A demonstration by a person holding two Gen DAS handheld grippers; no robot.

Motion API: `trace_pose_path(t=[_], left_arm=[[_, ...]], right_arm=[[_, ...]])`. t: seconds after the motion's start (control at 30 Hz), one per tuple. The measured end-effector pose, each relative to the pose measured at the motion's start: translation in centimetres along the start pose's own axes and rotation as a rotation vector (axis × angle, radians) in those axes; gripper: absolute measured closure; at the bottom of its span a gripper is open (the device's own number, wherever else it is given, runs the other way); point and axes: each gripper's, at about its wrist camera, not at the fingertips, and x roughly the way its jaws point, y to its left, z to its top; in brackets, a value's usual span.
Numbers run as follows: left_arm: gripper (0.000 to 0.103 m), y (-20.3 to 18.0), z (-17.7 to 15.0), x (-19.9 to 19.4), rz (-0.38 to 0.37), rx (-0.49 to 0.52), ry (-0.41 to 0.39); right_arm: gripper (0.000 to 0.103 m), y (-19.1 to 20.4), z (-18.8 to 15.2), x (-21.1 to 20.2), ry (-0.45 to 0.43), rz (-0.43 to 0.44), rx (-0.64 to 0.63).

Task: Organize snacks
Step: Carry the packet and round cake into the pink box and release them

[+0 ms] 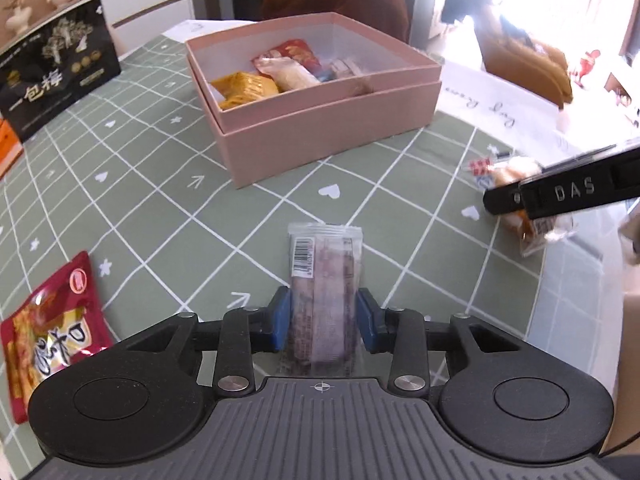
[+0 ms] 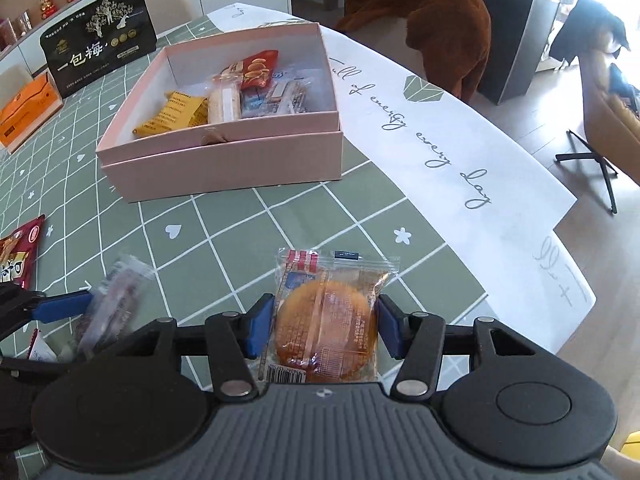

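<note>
Snacks sit in three places: some in the pink box (image 2: 224, 160), two in the grippers, one loose on the table. Left gripper (image 1: 322, 322) has its blue pads pressed on a long clear-wrapped bar (image 1: 324, 280) with purple print and a barcode, wrapper sticking out ahead of the fingers over the green grid tablecloth (image 1: 168, 216). Right gripper (image 2: 325, 326) is clamped on a round golden cake in a clear packet (image 2: 328, 320), pads tight on both sides of it, near the table's right edge where the white lettered border (image 2: 432, 140) runs. Both held snacks look lifted off the cloth, though I can't say for sure.

Pink box stands toward the far side of the table, lid nested under it, top open. Inside: yellow packet (image 2: 176, 114) at the left, a pale bar (image 2: 226, 104) beside it, red cookie packet (image 2: 256, 68) behind, a few clear and blue wrapped pieces (image 2: 280, 98) to the right.

Red snack bag (image 1: 52, 320) lies flat near the left gripper, on the table's near-left part. Black plum bag (image 2: 100, 36) stands upright at the far-left edge, orange box (image 2: 28, 116) just beside it. Brown plush (image 2: 432, 8) sits on a chair beyond the far edge.
</note>
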Motion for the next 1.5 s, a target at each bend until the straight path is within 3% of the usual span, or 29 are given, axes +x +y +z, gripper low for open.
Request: trace_pose_path(t=[0.13,0.23,0.4,0.5,0.57,0.7,0.87,0.97,1.03,1.1,1.3,1.4,1.5], left_arm=[[0.065,0.5,0.2,-0.7,-0.036,-0.055,-0.029],[0.065,1.1,2.1,-2.9,-0.060,-0.089,-0.132],[0.065,3.0,9.3,-7.9,-0.096,-0.119,-0.338],[0.065,3.7,13.7,-9.1,-0.088,-0.096,-0.411],[0.065,4.5,16.2,-8.7,-0.104,-0.106,-0.423],[0.065,6.3,19.2,-5.2,-0.170,-0.179,-0.368],[0.064,6.8,18.4,-0.2,-0.202,-0.188,-0.304],[0.062,8.2,17.5,3.1,-0.306,-0.266,-0.244],[0.061,9.3,16.4,4.0,-0.309,-0.324,-0.250],[0.061,10.7,15.7,4.3,-0.279,-0.372,-0.250],[0.062,14.7,13.9,2.5,-0.322,-0.427,-0.241],[0.062,16.8,12.2,0.7,-0.274,-0.484,-0.278],[0.062,19.0,10.4,0.0,-0.222,-0.519,-0.265]], right_arm=[[0.049,0.1,-0.1,-0.3,-0.002,0.009,0.003],[0.049,0.1,0.2,-0.9,-0.021,0.011,-0.002],[0.049,-0.2,1.5,-2.9,-0.082,0.014,0.001],[0.049,-0.3,2.5,-4.3,-0.128,0.020,0.005],[0.049,-0.4,3.1,-5.0,-0.158,0.017,0.004],[0.049,-0.7,4.4,-5.7,-0.194,0.007,0.035],[0.049,-0.9,4.9,-6.1,-0.224,-0.002,0.050],[0.049,-0.9,5.1,-5.4,-0.203,-0.014,0.053],[0.049,-0.7,5.3,-4.8,-0.190,-0.023,0.050],[0.049,-0.4,5.4,-4.4,-0.186,-0.026,0.047],[0.049,1.0,7.6,-3.0,-0.167,0.013,0.030],[0.049,2.4,10.9,-2.4,-0.187,0.066,0.028],[0.048,4.6,15.9,-0.8,-0.196,0.123,0.072]])
